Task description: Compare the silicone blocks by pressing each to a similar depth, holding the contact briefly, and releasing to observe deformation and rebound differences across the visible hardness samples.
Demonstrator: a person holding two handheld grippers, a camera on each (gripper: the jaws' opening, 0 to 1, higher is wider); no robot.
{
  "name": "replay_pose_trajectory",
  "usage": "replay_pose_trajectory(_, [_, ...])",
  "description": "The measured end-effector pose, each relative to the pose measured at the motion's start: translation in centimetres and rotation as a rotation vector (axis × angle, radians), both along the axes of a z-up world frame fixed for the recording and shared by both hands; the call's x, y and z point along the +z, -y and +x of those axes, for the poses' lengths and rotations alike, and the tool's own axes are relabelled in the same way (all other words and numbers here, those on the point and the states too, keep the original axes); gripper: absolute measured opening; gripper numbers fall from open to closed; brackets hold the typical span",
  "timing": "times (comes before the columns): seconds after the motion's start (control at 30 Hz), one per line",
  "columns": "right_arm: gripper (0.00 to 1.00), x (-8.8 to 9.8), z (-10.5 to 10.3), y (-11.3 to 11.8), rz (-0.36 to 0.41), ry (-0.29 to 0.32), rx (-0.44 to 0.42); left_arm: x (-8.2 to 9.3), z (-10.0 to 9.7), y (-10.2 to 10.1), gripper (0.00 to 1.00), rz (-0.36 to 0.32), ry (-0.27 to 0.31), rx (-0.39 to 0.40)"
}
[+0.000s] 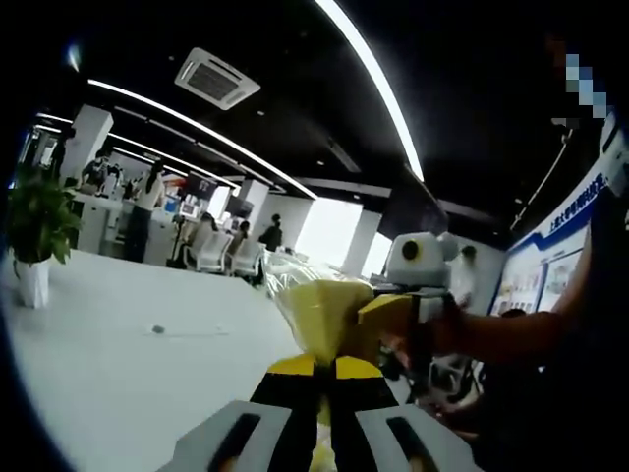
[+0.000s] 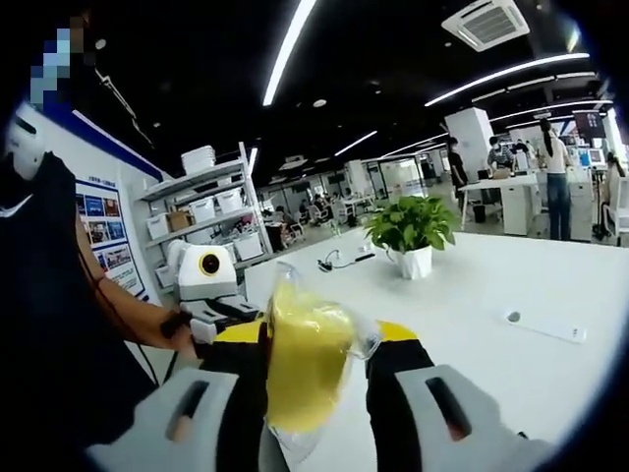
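Closest in, at the bottom centre of the left gripper view, the left claw [image 1: 324, 379] has its black, yellow-tipped jaws drawn together on the lower end of a yellow piece in clear plastic wrap [image 1: 319, 310], which rises just above the tips. Right of it in that view the right claw [image 1: 398, 315] comes in, held by a person's hand [image 1: 437, 329], touching the same wrapped piece. In the right gripper view the right claw [image 2: 310, 369] is clamped on the yellow piece in clear plastic wrap [image 2: 305, 359], which fills the gap between both jaws at lower centre. Left of it the left claw [image 2: 221, 320] appears, gripped by a hand [image 2: 182, 339]. Whether this wrapped piece is a silicone block I cannot tell. Behind, a white surface [image 2: 491, 295] spreads to the right, carrying a white strip [image 2: 545, 326] and, farther back, a potted plant [image 2: 408, 231]. At upper left of that view stands a shelf rack with boxes [image 2: 206, 211]. Farthest off, people [image 2: 555, 177] stand by desks under long ceiling lights [image 2: 290, 44]
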State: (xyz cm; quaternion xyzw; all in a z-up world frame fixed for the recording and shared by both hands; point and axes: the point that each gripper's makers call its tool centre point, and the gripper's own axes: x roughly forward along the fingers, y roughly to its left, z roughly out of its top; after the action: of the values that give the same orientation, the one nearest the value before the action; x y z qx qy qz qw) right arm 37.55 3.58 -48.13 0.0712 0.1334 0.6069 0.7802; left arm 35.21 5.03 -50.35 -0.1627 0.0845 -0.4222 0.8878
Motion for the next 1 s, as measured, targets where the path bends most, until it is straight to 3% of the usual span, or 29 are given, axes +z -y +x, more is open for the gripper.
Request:
replay_pose_trajectory(0.33, [0.30, 0.1, -0.4, -0.2, 0.036, -0.055, 0.050, 0.1, -0.1, 0.1, 0.01, -0.010, -0.004, -0.010])
replay_pose_trajectory(0.6, [0.27, -0.3, -0.8, -0.7, 0.021, -0.089, 0.092, 0.1, -0.1, 0.1, 0.01, -0.001, -0.002, -0.022])
replay_pose_trajectory(0.9, [0.15, -0.3, -1.3, -1.0, 0.016, -0.046, 0.120, -0.2, -0.1, 0.0, 0.01, -0.001, -0.011, -0.029])
replay_pose_trajectory(1.0, [0.11, -0.3, -1.3, -1.0, 0.013, -0.059, 0.118, -0.3, -0.2, 0.0, 0.01, 0.006, -0.008, -0.037])
